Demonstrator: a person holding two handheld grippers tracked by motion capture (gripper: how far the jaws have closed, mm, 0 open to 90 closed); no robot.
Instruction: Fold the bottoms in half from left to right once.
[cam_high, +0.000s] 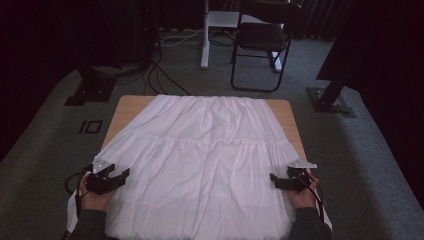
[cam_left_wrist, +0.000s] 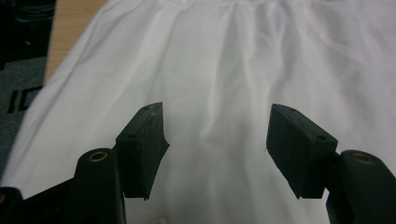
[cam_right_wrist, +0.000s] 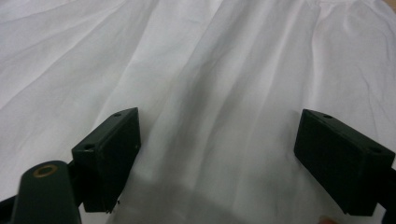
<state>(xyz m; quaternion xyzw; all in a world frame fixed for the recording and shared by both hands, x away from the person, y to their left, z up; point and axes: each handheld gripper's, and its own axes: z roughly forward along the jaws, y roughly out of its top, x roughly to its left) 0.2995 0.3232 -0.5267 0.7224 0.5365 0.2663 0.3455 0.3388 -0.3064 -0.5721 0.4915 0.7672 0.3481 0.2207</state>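
A white gathered cloth (cam_high: 205, 160) lies spread flat over a wooden table (cam_high: 127, 107), its lower edge hanging off the near side. My left gripper (cam_high: 122, 176) hovers over the cloth's near left edge, held in a hand, pointing toward the middle. In the left gripper view its jaws (cam_left_wrist: 217, 112) stand apart above the cloth (cam_left_wrist: 224, 60) with nothing between them. My right gripper (cam_high: 274, 179) sits at the near right edge, pointing inward. In the right gripper view its jaws (cam_right_wrist: 219, 114) are wide apart over the wrinkled cloth (cam_right_wrist: 201, 56), gripping nothing.
Grey carpet surrounds the table. A black chair (cam_high: 265, 37) and a white desk leg (cam_high: 205, 35) stand beyond the far edge. Cables (cam_high: 160, 75) run on the floor at back left. Dark stand bases (cam_high: 332, 100) sit at both far corners.
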